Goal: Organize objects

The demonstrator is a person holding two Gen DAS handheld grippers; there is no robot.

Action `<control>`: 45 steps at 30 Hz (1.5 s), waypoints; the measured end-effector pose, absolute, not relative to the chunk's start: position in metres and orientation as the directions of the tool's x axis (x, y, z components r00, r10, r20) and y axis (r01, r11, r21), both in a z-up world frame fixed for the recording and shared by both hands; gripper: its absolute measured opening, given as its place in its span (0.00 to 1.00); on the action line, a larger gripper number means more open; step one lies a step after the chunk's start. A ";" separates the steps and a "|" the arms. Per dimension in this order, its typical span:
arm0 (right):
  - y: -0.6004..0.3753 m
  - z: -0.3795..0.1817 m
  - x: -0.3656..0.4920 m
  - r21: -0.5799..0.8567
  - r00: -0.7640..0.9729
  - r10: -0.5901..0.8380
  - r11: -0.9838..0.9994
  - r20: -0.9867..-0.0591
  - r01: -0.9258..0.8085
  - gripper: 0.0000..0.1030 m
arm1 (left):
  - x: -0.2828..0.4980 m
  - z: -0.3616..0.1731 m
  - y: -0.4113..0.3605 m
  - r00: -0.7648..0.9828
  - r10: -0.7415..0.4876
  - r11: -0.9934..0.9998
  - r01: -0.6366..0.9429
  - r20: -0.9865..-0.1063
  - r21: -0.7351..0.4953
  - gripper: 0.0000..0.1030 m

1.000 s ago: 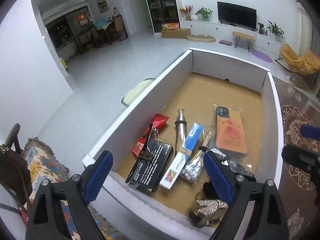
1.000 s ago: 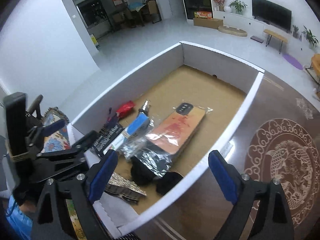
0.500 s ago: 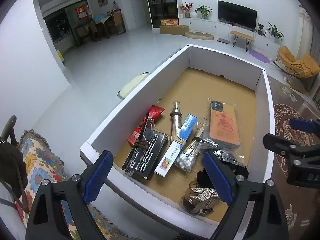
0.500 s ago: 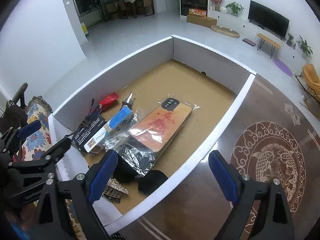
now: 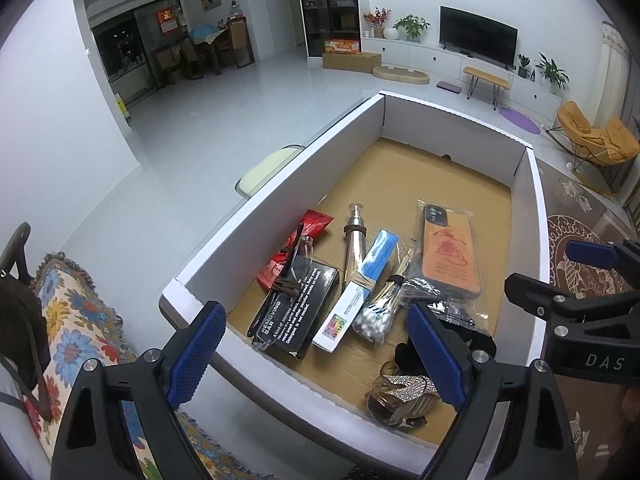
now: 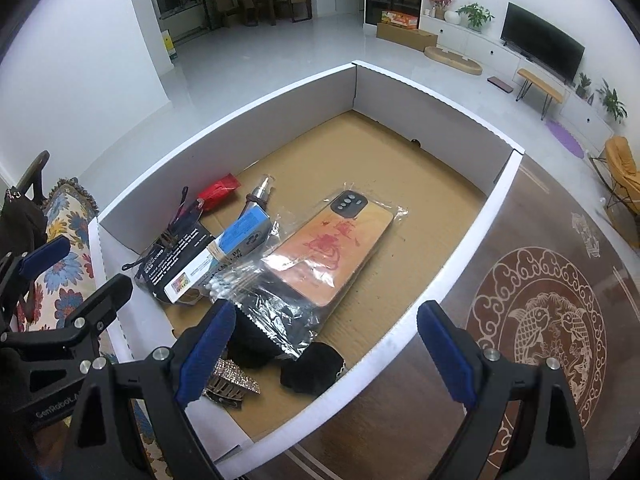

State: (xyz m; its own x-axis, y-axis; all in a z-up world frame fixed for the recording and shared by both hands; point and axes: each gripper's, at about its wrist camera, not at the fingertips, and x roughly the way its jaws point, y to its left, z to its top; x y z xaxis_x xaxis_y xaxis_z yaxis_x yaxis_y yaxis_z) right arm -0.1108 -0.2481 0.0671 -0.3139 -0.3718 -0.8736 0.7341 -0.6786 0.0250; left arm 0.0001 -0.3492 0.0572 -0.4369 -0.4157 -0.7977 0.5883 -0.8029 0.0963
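Both the left claw (image 5: 316, 354) and the right claw (image 6: 328, 354) are spread and hold nothing; ahead of them small objects lie crowded in the box (image 5: 280, 196), so the progress is unclear.

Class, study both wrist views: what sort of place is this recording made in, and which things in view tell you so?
Most likely a home living room. A television stands on a long white cabinet with potted plants, an orange lounge chair sits by the wall, and a dining table with chairs shows in the room beyond.
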 end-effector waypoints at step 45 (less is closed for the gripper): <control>-0.258 0.098 -0.098 0.050 -0.363 -0.396 -0.730 -0.844 0.682 1.00 | 0.021 0.080 -0.366 -0.454 -0.402 -0.773 0.633 -0.795 0.030 0.89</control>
State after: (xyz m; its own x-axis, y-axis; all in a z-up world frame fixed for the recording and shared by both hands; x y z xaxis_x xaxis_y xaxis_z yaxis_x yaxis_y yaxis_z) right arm -0.0982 -0.2579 0.0981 -0.3625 -0.3959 -0.8437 0.6817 -0.7300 0.0496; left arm 0.0207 -0.3661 0.0798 -0.4535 -0.4019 -0.7955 0.6334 -0.7733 0.0296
